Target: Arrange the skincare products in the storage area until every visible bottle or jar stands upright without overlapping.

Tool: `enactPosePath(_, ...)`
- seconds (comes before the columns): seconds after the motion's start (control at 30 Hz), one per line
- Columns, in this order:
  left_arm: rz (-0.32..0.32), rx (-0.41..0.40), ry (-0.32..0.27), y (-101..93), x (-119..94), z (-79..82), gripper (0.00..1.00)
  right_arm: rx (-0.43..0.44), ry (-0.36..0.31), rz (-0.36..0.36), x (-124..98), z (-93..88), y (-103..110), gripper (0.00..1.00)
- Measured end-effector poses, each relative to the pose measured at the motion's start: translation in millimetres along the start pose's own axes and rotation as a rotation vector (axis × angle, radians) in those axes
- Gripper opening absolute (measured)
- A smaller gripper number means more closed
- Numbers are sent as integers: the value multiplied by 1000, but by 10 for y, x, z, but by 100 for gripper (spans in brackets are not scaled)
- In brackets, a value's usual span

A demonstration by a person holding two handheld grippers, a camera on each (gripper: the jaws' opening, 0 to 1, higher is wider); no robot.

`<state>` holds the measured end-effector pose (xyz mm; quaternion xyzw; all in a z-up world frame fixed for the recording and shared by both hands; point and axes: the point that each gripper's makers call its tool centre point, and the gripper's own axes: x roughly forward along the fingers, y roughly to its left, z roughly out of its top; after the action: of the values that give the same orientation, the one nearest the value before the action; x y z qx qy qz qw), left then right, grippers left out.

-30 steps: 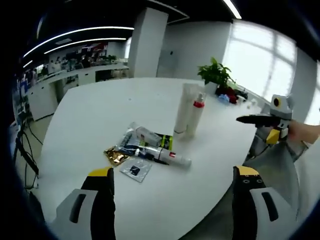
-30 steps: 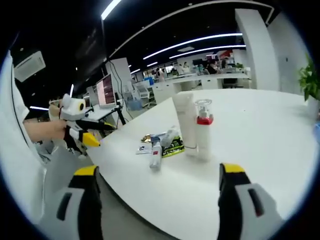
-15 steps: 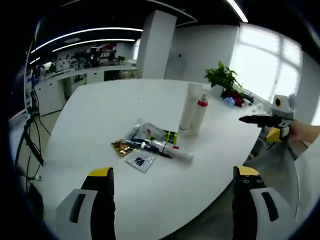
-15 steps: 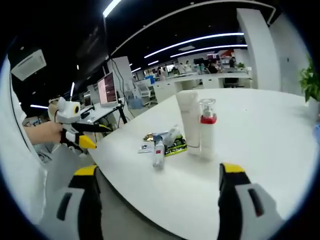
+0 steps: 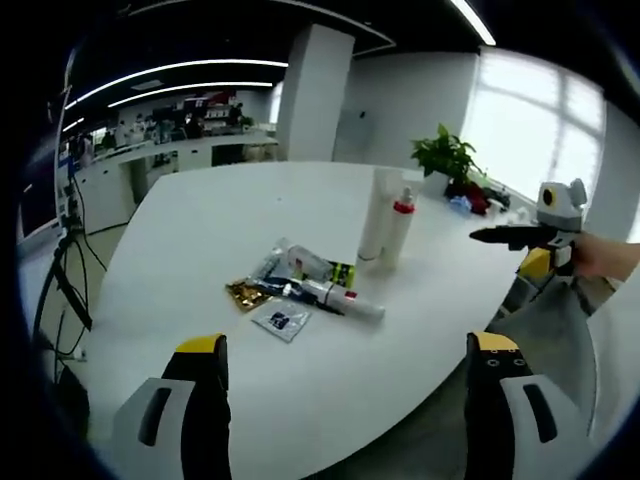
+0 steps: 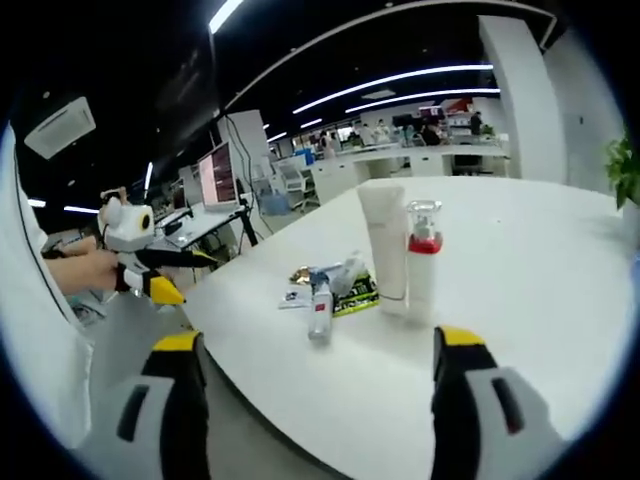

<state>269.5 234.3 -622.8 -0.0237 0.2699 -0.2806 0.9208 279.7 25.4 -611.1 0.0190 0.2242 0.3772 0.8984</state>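
A white tube [image 5: 373,212] [image 6: 385,245] and a clear pump bottle with a red collar [image 5: 396,228] [image 6: 422,262] stand upright side by side on the white table [image 5: 210,220] [image 6: 530,260]. Beside them a white bottle with a red band [image 5: 335,298] [image 6: 320,308] lies flat among several sachets [image 5: 277,320] [image 6: 345,290]. My left gripper [image 5: 343,350] hangs open over the table's near edge, well short of the pile. My right gripper [image 6: 312,345] is open too, off the table's edge. Each gripper shows in the other's view, held in a hand [image 5: 535,238] [image 6: 140,268].
A potted plant [image 5: 443,160] and some small red and blue items [image 5: 465,195] stand at the table's far side. Office desks with monitors [image 6: 215,180] fill the background. A tripod and cables [image 5: 55,280] stand left of the table.
Both views have shifted slightly with the hands. The products on the table have not moved, and both grippers stay open.
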Motion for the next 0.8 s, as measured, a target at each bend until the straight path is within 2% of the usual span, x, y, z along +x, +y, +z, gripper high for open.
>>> enactPosePath(0.2, 13, -4, -22, 22, -23, 34, 97, -40, 87, 13, 158, -78, 1, 88)
enactPosePath(0.5, 16, -11, -36, 40, -28, 45, 97, -72, 127, 59, 463, 29, 50, 81)
enactPosePath(0.8, 5, -15, -39, 29, -22, 43, 97, -100, 198, 102, 785, 18, 101, 74)
